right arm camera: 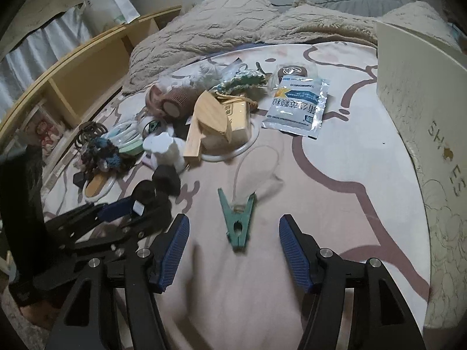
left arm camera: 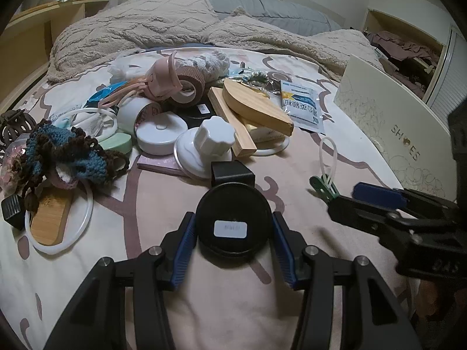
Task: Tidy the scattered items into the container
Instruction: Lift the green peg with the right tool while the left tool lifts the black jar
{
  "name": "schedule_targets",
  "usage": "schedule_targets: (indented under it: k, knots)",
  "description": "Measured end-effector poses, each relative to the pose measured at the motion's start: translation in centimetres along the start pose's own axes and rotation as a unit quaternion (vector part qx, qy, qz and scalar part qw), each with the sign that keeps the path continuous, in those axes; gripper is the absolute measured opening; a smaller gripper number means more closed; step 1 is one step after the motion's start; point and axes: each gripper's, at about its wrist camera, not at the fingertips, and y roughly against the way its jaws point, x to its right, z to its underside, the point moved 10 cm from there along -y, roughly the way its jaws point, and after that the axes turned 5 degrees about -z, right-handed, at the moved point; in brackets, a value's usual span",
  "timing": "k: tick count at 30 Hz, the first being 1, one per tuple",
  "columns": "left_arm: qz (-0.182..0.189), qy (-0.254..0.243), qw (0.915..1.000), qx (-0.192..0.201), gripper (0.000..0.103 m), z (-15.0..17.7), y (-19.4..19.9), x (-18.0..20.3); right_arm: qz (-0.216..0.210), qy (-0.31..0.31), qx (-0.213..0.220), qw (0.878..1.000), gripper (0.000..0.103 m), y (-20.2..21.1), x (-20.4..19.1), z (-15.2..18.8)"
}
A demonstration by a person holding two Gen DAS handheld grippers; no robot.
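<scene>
My left gripper (left arm camera: 233,223) is shut on a black round device (left arm camera: 233,201) with a white label, both blue pads pressing its sides just above the pink bedsheet. In the right wrist view that gripper (right arm camera: 125,207) shows at the left with the black device (right arm camera: 163,180) in it. My right gripper (right arm camera: 233,223) stands open around a green clothes peg (right arm camera: 238,221) with a clear loop, which lies on the sheet between the pads without touching them. The cream shoe box (right arm camera: 423,116) stands at the right edge. The left wrist view shows the peg (left arm camera: 322,185) by the right gripper (left arm camera: 362,204).
A pile lies on the bed: wooden blocks (left arm camera: 251,108), a white knob lid (left arm camera: 210,143), a white round case (left arm camera: 160,134), a blue-white sachet (left arm camera: 302,106), knitted pieces (left arm camera: 67,154), a pink bottle (left arm camera: 160,81). A beige blanket (left arm camera: 146,26) is behind, and a wooden shelf (right arm camera: 87,73) to the left.
</scene>
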Motion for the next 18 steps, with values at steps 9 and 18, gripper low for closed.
schedule_targets:
  k: [9,18]
  knots:
    - [-0.003,-0.002,1.0,-0.001,0.051,0.2,0.0,-0.1,0.033,0.038,-0.009,0.999,0.043,-2.5,-0.3,-0.7]
    - [-0.006,-0.004,1.0,-0.003,0.051,0.2,-0.3,-0.1,0.034,0.028,0.011,0.999,0.03,-1.5,0.0,-1.2]
